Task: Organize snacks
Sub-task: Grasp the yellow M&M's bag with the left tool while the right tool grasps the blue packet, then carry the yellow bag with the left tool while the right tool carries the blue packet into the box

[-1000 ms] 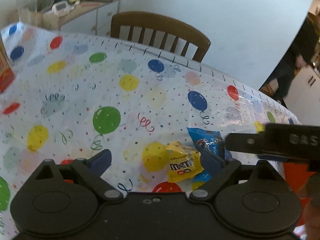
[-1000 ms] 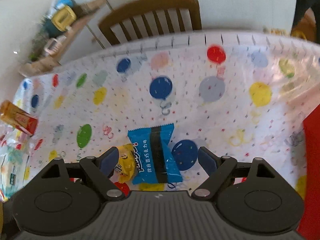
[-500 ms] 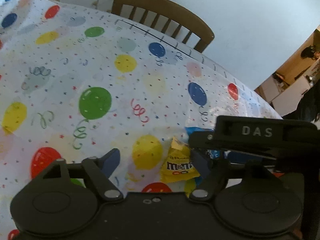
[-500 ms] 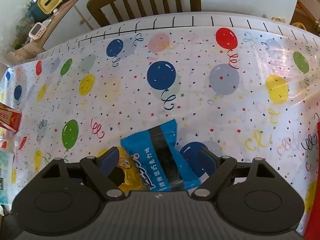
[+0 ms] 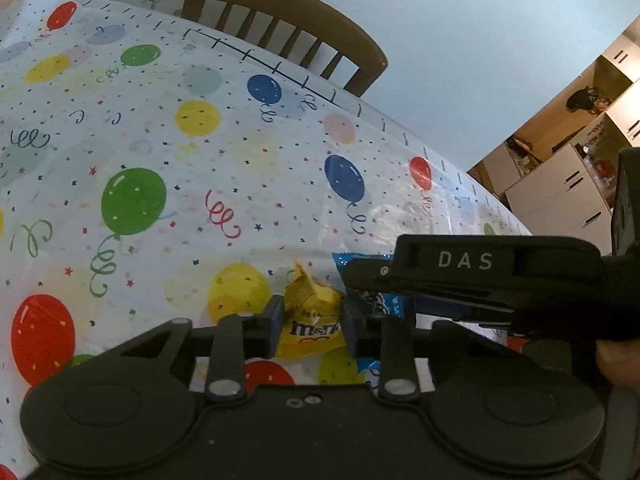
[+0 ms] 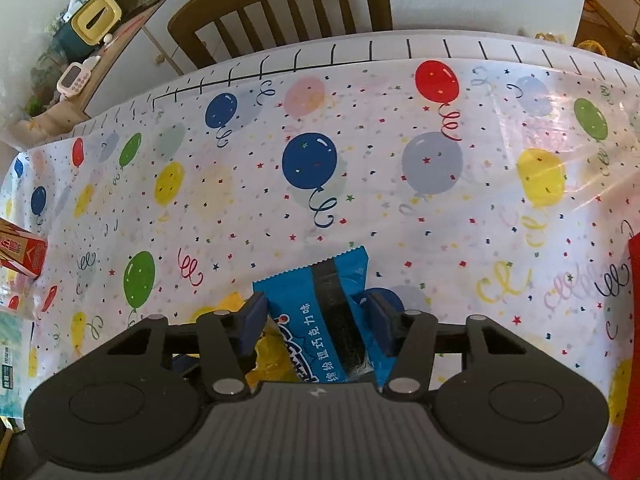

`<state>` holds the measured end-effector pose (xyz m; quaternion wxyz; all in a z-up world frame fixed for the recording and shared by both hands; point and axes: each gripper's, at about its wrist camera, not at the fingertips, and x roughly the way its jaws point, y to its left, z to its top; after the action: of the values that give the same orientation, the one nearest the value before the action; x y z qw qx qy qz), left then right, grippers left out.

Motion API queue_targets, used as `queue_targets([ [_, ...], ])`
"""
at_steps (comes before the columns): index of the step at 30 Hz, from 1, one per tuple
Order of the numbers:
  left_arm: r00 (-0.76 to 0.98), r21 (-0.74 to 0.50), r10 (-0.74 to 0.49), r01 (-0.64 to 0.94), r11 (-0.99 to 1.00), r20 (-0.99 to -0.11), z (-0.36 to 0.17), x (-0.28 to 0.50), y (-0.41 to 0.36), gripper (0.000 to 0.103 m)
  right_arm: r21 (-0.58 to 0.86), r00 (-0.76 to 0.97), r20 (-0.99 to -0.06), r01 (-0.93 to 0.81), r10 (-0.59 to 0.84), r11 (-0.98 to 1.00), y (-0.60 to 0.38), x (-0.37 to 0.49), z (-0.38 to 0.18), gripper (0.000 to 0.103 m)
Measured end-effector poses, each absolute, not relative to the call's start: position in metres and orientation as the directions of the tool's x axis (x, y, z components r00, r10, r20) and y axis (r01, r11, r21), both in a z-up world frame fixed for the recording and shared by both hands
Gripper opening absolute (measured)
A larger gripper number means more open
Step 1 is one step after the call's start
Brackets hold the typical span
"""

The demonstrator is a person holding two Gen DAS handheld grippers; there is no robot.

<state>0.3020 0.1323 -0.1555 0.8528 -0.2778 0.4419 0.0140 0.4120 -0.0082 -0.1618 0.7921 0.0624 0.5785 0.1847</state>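
A yellow M&M's packet [image 5: 310, 322] lies on the balloon-print tablecloth [image 5: 160, 152]. My left gripper [image 5: 311, 322] has its jaws closing, and both pads press on the packet's sides. Just right of it, the black housing of my other gripper [image 5: 464, 260] covers most of a blue chocolate-wafer packet [image 5: 352, 260]. In the right wrist view that blue packet [image 6: 320, 304] sits between the fingers of my right gripper [image 6: 318, 318]. Its jaws are closing, with the pads touching the packet's edges. The yellow packet [image 6: 272, 360] shows under the left finger.
A wooden chair [image 6: 280, 0] stands behind the table's far edge. A red carton [image 6: 20, 252] and a pale packet [image 6: 8, 360] lie at the left. Something red [image 6: 632, 320] is at the right edge. A cluttered side cabinet [image 6: 120, 48] is back left.
The left jaws have closed from wide apart onto the yellow packet. The right jaws have narrowed onto the blue packet. The right gripper's housing now reaches further left in the left wrist view.
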Motion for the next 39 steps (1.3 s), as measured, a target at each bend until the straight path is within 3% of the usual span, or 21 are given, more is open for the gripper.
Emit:
queue_targets([
  [2, 0.609, -0.458, -0.220, -0.266, 0.848, -0.762, -0.155, 0.301, 0.132, 0.024, 0.304, 0.270, -0.893, -0.226, 0.359, 0.926, -0.011, 0.410, -0.161, 0.049],
  [20, 0.581, -0.412, -0.191, -0.276, 0.868, -0.791, -0.139, 0.268, 0.125, 0.020, 0.306, 0.292, -0.886, -0.215, 0.360, 0.928, -0.065, 0.361, -0.133, 0.047],
  [39, 0.600, -0.411, -0.255, -0.136, 0.901, -0.758, -0.074, 0.231, 0.061, 0.020, 0.342, 0.362, -0.843, -0.208, 0.397, 0.916, -0.165, 0.304, -0.062, 0.047],
])
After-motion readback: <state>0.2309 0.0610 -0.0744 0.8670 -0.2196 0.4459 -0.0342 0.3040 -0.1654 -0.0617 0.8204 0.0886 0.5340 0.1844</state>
